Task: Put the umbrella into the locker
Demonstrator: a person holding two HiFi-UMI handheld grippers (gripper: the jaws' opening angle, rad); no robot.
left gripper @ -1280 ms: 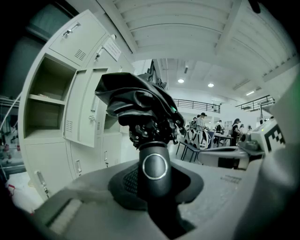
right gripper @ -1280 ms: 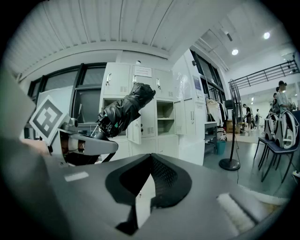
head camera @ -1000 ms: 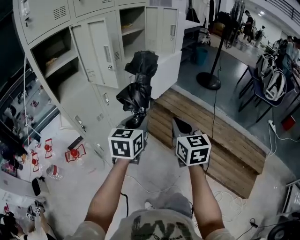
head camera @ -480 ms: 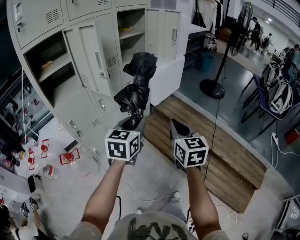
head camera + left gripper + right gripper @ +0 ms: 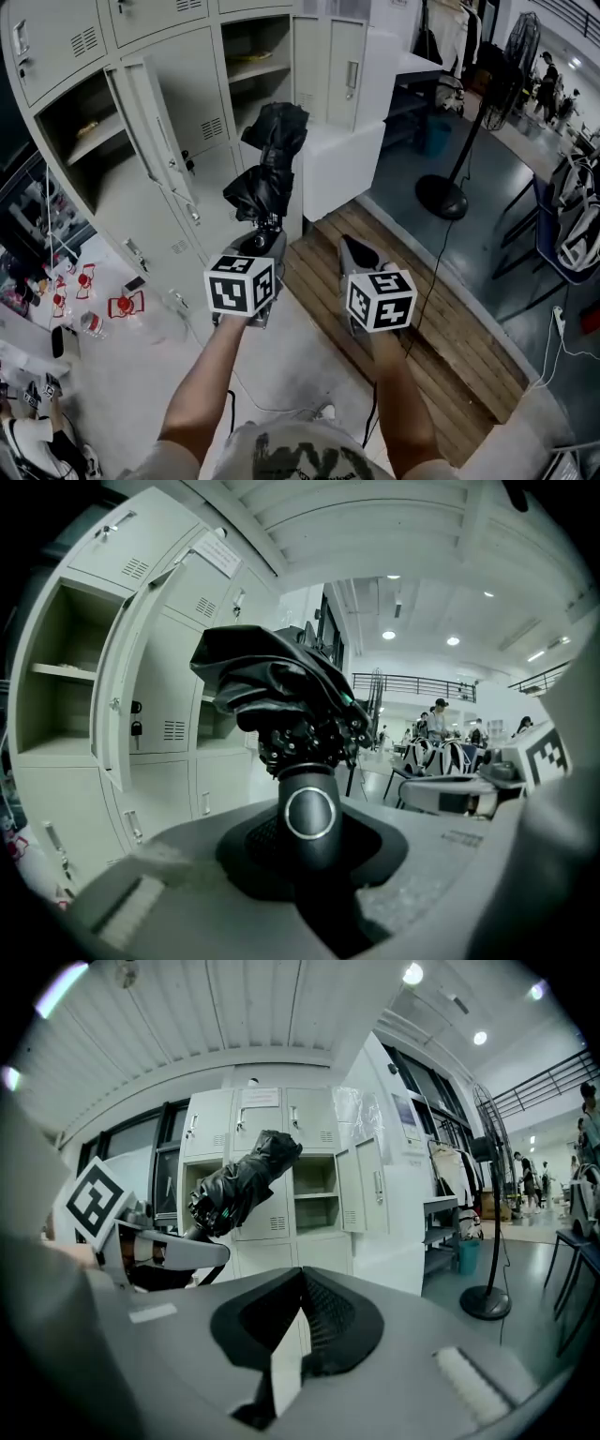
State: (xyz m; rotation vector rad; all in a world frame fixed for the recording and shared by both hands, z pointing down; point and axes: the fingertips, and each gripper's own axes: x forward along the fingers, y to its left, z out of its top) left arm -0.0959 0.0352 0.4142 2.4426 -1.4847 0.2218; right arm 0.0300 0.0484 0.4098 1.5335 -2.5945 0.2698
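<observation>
Facing the grey locker (image 5: 202, 84), some doors open, I hold the folded black umbrella (image 5: 267, 173) tilted up just before it, my left gripper (image 5: 259, 242) clamped on its handle, my right gripper (image 5: 352, 255) alongside, jaws together, empty.

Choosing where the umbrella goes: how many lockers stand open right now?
2: the left locker, door swung out, and the back locker, past the umbrella. Others may be out of frame.
</observation>
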